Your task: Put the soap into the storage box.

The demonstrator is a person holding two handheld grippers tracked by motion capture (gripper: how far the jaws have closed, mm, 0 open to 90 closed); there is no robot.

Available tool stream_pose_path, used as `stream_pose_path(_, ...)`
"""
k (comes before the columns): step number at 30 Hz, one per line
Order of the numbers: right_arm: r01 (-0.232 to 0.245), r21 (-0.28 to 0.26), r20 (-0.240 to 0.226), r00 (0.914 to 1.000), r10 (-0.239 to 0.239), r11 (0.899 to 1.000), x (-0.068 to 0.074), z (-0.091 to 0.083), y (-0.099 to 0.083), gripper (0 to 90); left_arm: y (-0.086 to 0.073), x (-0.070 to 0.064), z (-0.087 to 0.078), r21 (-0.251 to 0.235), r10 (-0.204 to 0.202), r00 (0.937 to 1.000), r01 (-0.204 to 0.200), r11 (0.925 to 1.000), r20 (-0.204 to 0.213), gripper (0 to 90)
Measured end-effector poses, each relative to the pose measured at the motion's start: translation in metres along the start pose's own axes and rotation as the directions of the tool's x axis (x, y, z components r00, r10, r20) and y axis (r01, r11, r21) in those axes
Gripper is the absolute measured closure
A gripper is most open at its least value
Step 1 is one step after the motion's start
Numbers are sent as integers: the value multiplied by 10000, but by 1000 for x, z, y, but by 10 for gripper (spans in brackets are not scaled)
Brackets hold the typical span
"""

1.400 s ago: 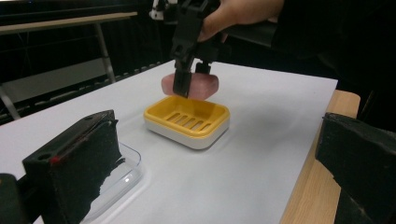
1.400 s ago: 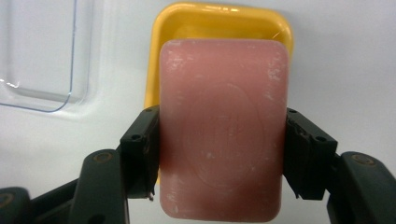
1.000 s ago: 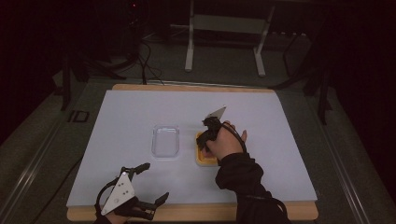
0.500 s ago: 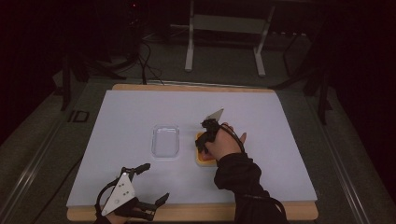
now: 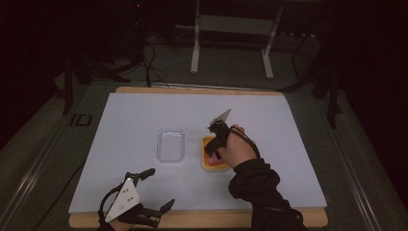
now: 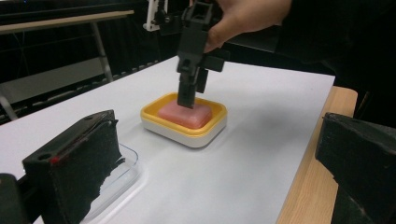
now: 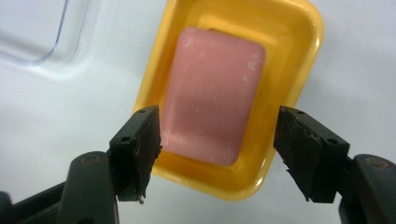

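Note:
A pink soap bar (image 7: 212, 93) lies in a yellow dish (image 7: 299, 70) near the middle of the white table. My right gripper (image 7: 217, 154) hangs open straight over it, its jaws standing on either side of the bar's near end. In the high view the right gripper (image 5: 211, 147) covers part of the dish (image 5: 210, 166). From the left gripper view, the right gripper (image 6: 189, 93) points down at the soap (image 6: 184, 114), its tip close to the bar. My left gripper (image 5: 161, 187) rests open near the front edge, holding nothing.
A clear plastic tray (image 5: 171, 146) lies just left of the dish, also seen as a clear tray (image 6: 116, 177) by my left jaw. The white sheet (image 5: 269, 120) covers a wooden table whose bare front edge (image 5: 216, 219) shows. Beyond the table stands a metal frame (image 5: 231, 24).
The right hand and gripper have shifted slightly over the dish. The left gripper has stayed where it was.

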State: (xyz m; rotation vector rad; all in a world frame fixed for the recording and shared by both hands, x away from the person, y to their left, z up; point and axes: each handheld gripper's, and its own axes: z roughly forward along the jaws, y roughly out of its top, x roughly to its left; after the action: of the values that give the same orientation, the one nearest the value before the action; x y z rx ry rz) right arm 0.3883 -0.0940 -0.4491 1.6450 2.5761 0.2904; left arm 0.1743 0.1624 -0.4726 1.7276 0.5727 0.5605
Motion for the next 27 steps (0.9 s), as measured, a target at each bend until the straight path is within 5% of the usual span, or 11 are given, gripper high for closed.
stream_pose_path(9,1195,-1083,-178,9924,-1222,9869,-7,-17,-18,285,0,0,0,65,58,10000,-58,10000,-14,5)
stream_pose_path(15,1526,-1005,-165,9878,-1550,9832,-21,-23,-31,282,0,0,0,49,55,10000,-55,10000,-6,5)
stream_pose_path(19,1639,-1123,-568,9836,-1710,9801,-33,-26,-41,283,0,0,1,61,55,10000,-55,10000,-15,5)
stream_pose_path(27,2279,-1526,-612,9690,-2393,9617,-56,-31,-59,280,0,0,1,56,62,10000,-61,10000,-58,5)
